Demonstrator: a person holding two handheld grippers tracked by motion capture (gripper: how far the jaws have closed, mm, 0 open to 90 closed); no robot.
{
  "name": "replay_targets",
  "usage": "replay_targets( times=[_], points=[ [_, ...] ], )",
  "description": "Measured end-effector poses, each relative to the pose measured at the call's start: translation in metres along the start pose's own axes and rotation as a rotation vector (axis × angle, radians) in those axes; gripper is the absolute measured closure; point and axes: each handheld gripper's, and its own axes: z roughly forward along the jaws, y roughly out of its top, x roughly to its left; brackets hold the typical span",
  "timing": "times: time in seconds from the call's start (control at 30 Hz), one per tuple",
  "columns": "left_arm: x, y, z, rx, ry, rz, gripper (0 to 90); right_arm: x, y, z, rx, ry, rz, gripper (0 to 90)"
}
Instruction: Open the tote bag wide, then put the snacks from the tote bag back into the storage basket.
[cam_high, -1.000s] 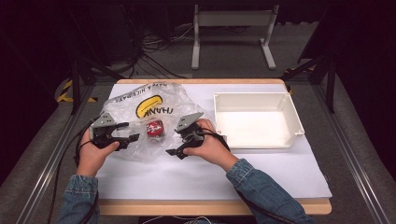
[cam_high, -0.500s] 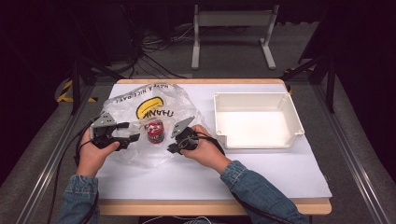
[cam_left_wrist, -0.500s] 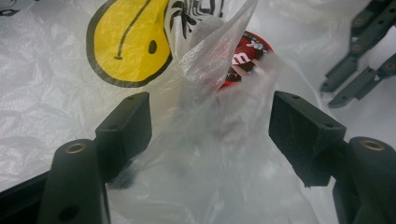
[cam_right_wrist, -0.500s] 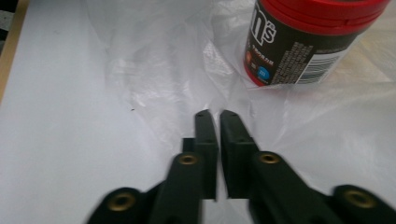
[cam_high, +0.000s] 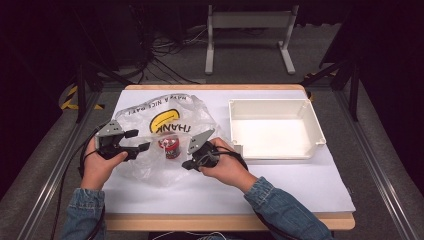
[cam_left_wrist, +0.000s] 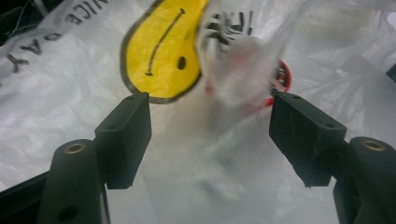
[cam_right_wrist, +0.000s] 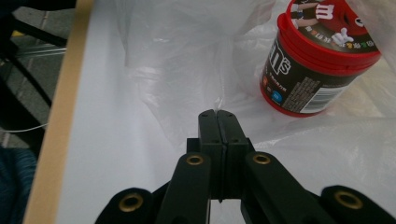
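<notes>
Two hand-held grippers working a clear plastic bag (cam_high: 150, 167) printed with a yellow smiley, spread across the worktop (cam_high: 280, 185).

Right hand-held gripper (cam_right_wrist: 217, 114) clenched, jaws fully together, apparently on a fold of the bag's thin film. Seen from the high view at the bag's 4 o'clock edge (cam_high: 186, 165).

Left hand-held gripper (cam_left_wrist: 210, 112) released, pads well apart, with a blurred bunch of film between them but no pad pressing on it. Sits at the bag's 9 o'clock side (cam_high: 139, 140).

Red-lidded candy tub (cam_right_wrist: 317, 60) standing on the bag's lower film, partly draped by the upper layer, at 1 o'clock of the right jaws. From above (cam_high: 171, 146), between both tools, at 3 o'clock of the left one.

White tray (cam_high: 274, 104) waiting bare at the bag's 3 o'clock, touching nothing.

Likely trouble from here:
- Slick film slipping out of the clenched jaws under a hard tug.
- With the left side unheld, the whole bag dragging along instead of opening.
- A dragged bag tipping the tub and sending it rolling.
- Thin film stretching or tearing at the pinch.
</notes>
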Motion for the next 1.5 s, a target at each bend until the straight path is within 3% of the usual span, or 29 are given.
replay_targets(
  times=[0.23, 0.37, 0.4, 0.5, 0.63, 0.73, 0.87, 0.93, 1.0, 1.1, 1.2, 1.27, 1.3, 1.33, 1.37, 1.5],
  points=[
    [-0.009, 0.006, 0.004, 0.024, -0.041, 0.041, 32.1, 0.014, -0.012, -0.017, -0.004, 0.066, 0.017, 90.0],
    [-0.014, 0.007, 0.009, 0.058, -0.089, 0.061, 34.9, 0.017, -0.014, -0.023, -0.019, 0.063, 0.019, 90.0],
    [-0.014, 0.007, 0.011, 0.075, -0.122, 0.056, 36.7, 0.017, -0.014, -0.024, -0.02, 0.062, 0.017, 90.0],
    [-0.016, 0.006, 0.015, 0.124, -0.191, 0.059, 47.9, 0.016, -0.014, -0.027, -0.025, 0.052, 0.019, 89.3],
    [-0.018, 0.008, 0.016, 0.143, -0.232, 0.075, 80.2, 0.016, -0.012, -0.029, -0.048, 0.017, 0.032, 71.6],
    [-0.019, 0.01, 0.014, 0.131, -0.233, 0.082, 88.5, 0.018, -0.009, -0.033, -0.069, 0.01, 0.034, 68.7],
    [-0.02, 0.016, 0.008, 0.084, -0.218, 0.087, 89.2, 0.019, -0.003, -0.041, -0.102, -0.012, 0.027, 67.7],
    [-0.021, 0.02, 0.006, 0.066, -0.199, 0.089, 89.2, 0.018, -0.002, -0.043, -0.112, -0.019, 0.026, 67.3],
    [-0.021, 0.025, 0.005, 0.037, -0.157, 0.088, 89.2, 0.016, 0.003, -0.049, -0.152, -0.058, 0.03, 64.3],
    [-0.021, 0.026, 0.004, 0.026, -0.143, 0.076, 89.2, 0.013, 0.006, -0.052, -0.188, -0.092, 0.035, 60.2],
    [-0.017, 0.027, 0.005, -0.003, -0.11, 0.053, 89.1, 0.004, 0.01, -0.056, -0.261, -0.159, 0.061, 55.0],
    [-0.015, 0.027, 0.006, -0.008, -0.11, 0.044, 89.0, -0.003, 0.012, -0.055, -0.276, -0.206, 0.066, 55.2],
    [-0.015, 0.027, 0.006, -0.008, -0.11, 0.044, 88.9, -0.003, 0.012, -0.055, -0.276, -0.206, 0.066, 55.2],
    [-0.013, 0.027, 0.008, -0.012, -0.103, 0.039, 88.9, -0.012, 0.013, -0.051, -0.274, -0.29, 0.054, 49.3],
    [-0.013, 0.027, 0.009, -0.012, -0.099, 0.032, 88.9, -0.015, 0.013, -0.049, -0.274, -0.314, 0.053, 46.5],
    [-0.008, 0.028, 0.011, -0.026, -0.08, 0.029, 88.8, -0.03, 0.014, -0.038, -0.249, -0.366, 0.051, 39.1]
  ],
)
